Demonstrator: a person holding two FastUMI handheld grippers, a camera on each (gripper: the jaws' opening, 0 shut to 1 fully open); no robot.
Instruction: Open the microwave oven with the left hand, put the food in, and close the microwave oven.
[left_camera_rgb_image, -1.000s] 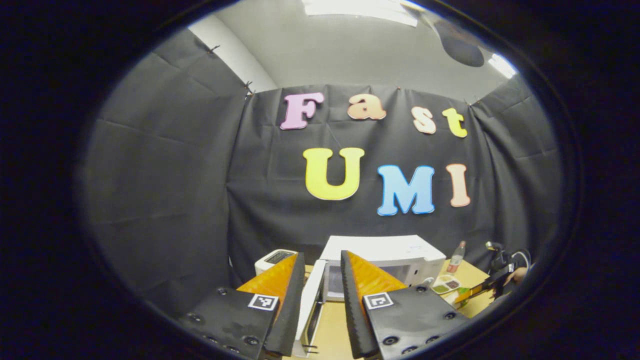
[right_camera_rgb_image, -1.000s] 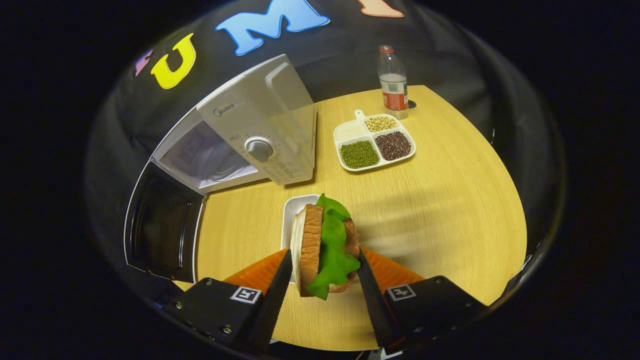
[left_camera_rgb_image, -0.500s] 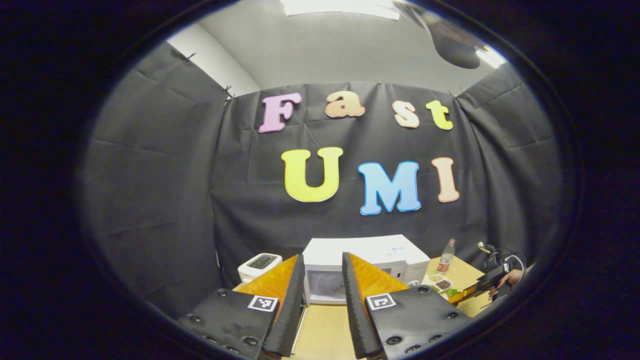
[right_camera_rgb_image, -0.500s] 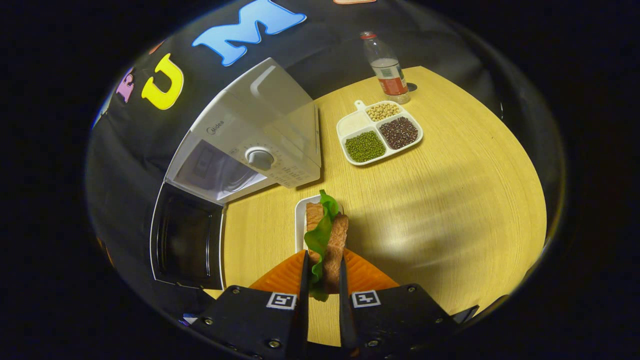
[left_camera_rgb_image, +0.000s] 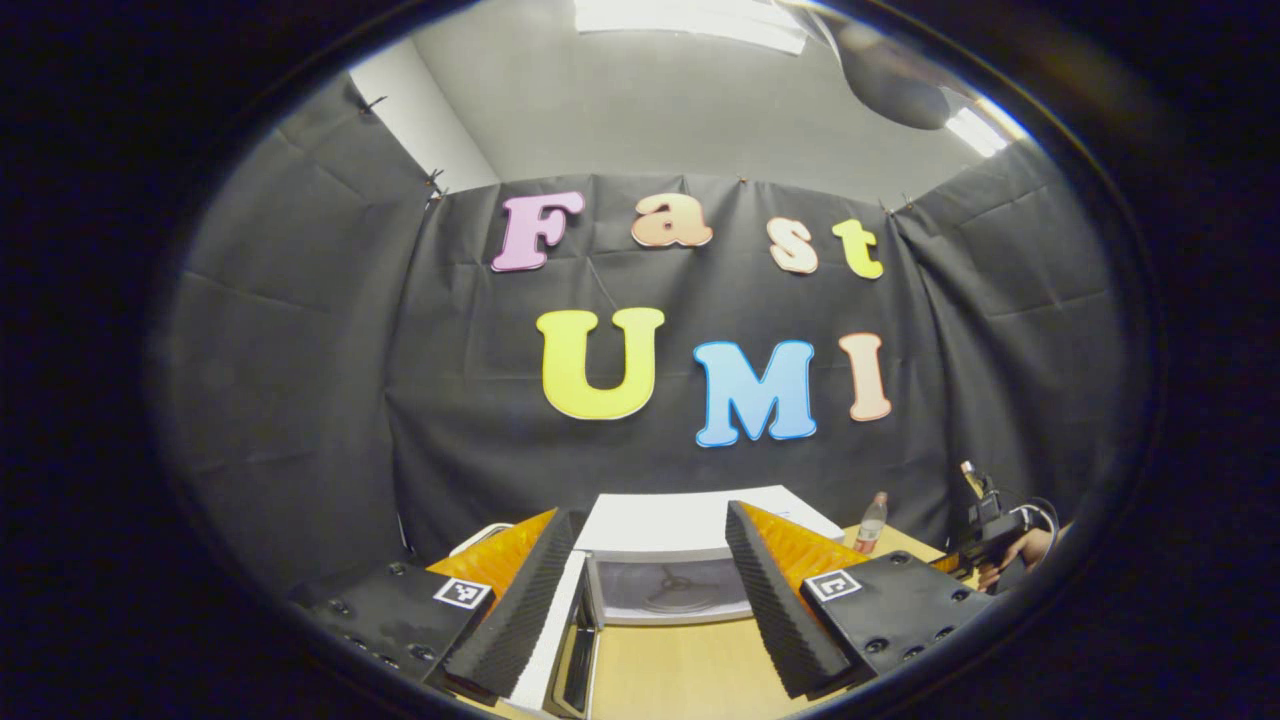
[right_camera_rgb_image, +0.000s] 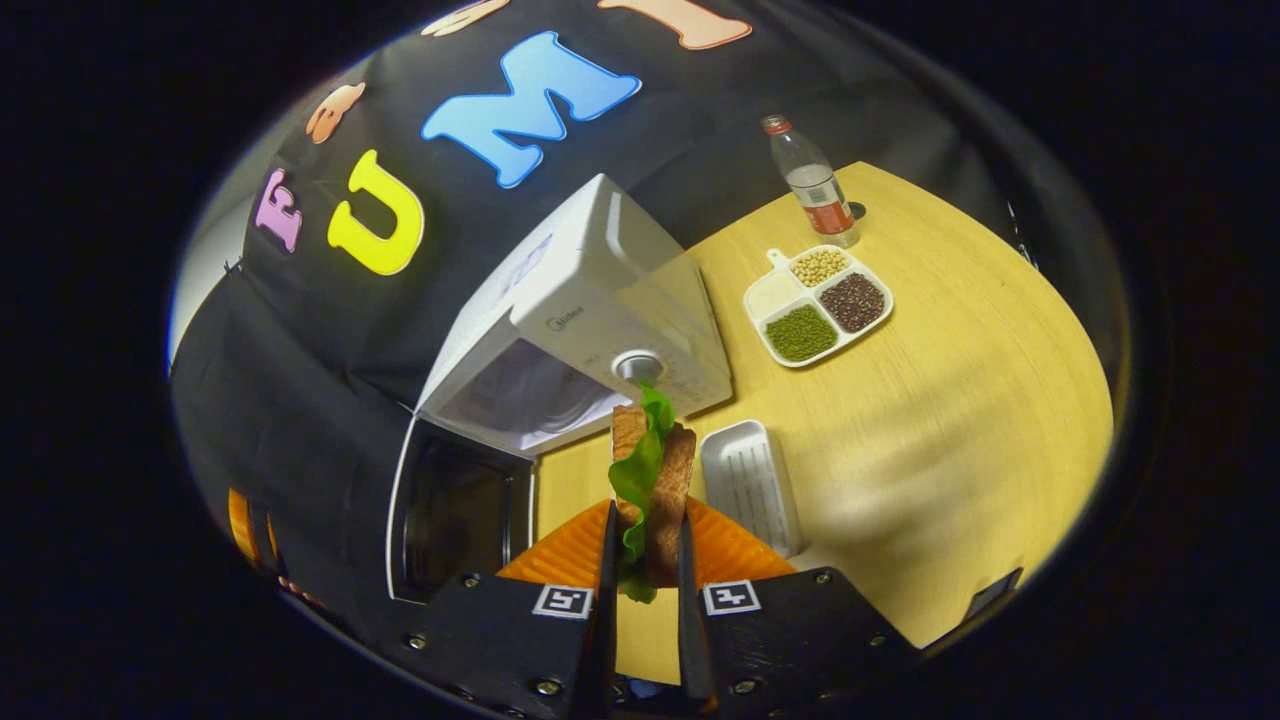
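Right gripper (right_camera_rgb_image: 643, 560) clamped on the toast-and-green-lettuce sandwich (right_camera_rgb_image: 650, 478); left gripper (left_camera_rgb_image: 650, 590) spread wide and empty.

In the right gripper view, both fingers pressed the sandwich, held on edge above the round pale wooden table (right_camera_rgb_image: 950, 400). At its 3 o'clock, just beside, lay an empty white ribbed rectangular tray (right_camera_rgb_image: 748, 485). At 12 o'clock stood the white microwave oven (right_camera_rgb_image: 590, 300), cavity exposed, its dark-windowed door (right_camera_rgb_image: 455, 510) swung out at 9 o'clock, with nothing between sandwich and opening. At 1 o'clock, well apart, sat a white four-compartment dish (right_camera_rgb_image: 818, 306) holding green beans, dark beans, pale beans and one whitish section; beyond it stood a clear plastic bottle with a red label (right_camera_rgb_image: 814, 185). In the left gripper view, the parted fingers framed the open cavity (left_camera_rgb_image: 672, 585).
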